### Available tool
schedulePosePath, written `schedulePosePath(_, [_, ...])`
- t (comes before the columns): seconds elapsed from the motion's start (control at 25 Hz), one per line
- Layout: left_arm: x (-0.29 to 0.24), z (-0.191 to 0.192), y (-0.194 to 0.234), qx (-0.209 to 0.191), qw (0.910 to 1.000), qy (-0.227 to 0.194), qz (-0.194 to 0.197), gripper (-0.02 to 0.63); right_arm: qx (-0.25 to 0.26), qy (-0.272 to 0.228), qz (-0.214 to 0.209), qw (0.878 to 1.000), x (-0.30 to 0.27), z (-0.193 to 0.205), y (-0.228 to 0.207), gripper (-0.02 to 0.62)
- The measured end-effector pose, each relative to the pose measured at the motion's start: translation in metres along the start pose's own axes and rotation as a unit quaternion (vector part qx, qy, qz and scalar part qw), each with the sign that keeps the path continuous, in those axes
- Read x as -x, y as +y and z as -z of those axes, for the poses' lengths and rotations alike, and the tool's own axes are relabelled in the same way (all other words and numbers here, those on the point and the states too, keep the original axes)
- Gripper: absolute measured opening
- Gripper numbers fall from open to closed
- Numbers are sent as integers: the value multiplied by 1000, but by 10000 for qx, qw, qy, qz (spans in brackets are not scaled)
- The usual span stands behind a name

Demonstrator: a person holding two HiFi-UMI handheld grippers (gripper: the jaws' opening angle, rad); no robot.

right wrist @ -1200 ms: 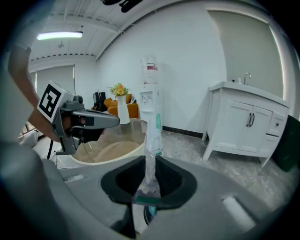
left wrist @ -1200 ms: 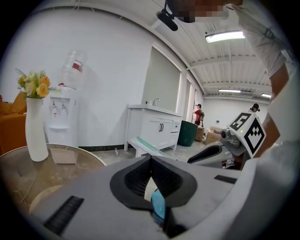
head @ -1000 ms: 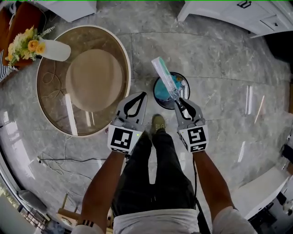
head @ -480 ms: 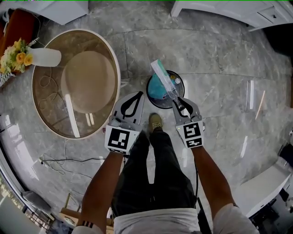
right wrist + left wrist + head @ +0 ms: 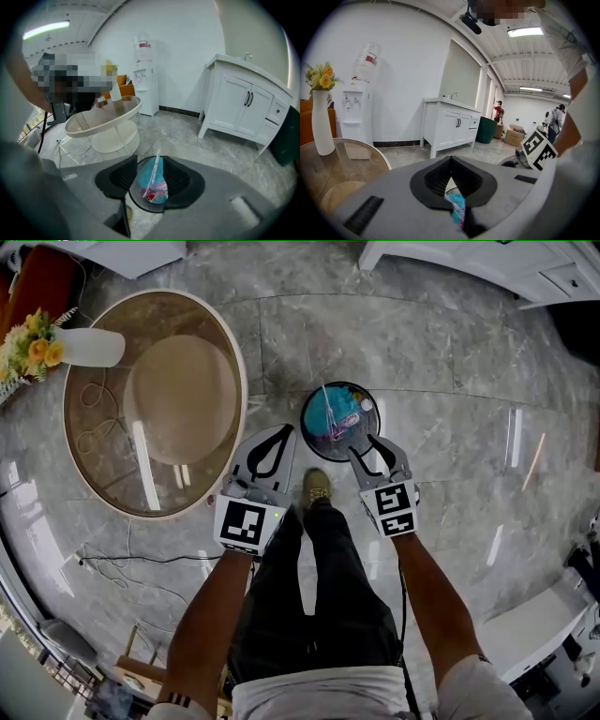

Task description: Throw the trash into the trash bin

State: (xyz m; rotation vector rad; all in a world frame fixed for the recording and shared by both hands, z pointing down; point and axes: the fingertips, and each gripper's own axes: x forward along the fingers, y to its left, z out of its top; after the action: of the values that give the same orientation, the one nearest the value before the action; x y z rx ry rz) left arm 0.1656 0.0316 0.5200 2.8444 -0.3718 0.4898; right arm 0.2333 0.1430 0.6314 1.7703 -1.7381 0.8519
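Held the right gripper point(image 5: 366, 448) just above the near rim of the trash bin point(image 5: 307, 423) on the floor point(image 5: 450, 371), pointed steeply down so that a drop would land inside. Had just been opening its jaws; stood them apart, clamped on nothing. Found the trash, a teal packet point(image 5: 153, 183), below that gap and down in the bin, propped upright with a pale strip poking up. Held the left gripper point(image 5: 287, 435) beside, pinched together at the tips and empty, probably parked there because one gripper sufficed. Left the glass desk point(image 5: 94, 456) and its flower vase point(image 5: 89, 346) off to the left, no part of this step. Judged the throw as good as done.
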Motion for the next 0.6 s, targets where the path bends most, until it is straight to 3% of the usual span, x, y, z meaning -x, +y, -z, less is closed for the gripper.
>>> schedulePosePath(0.12, [1,1,2,39,10000,29,-32,0,69,-85,-25,9999,-2,-6,0,135])
schedulePosePath(0.28, [5,1,9,12,10000,-7,-86,0,157,-201,16,9997,-4,-17,2,12])
schedulePosePath(0.6, [21,-30,13,-41,9999,-110,-113,0,237,-751,-173,9967,20,-72,11,2])
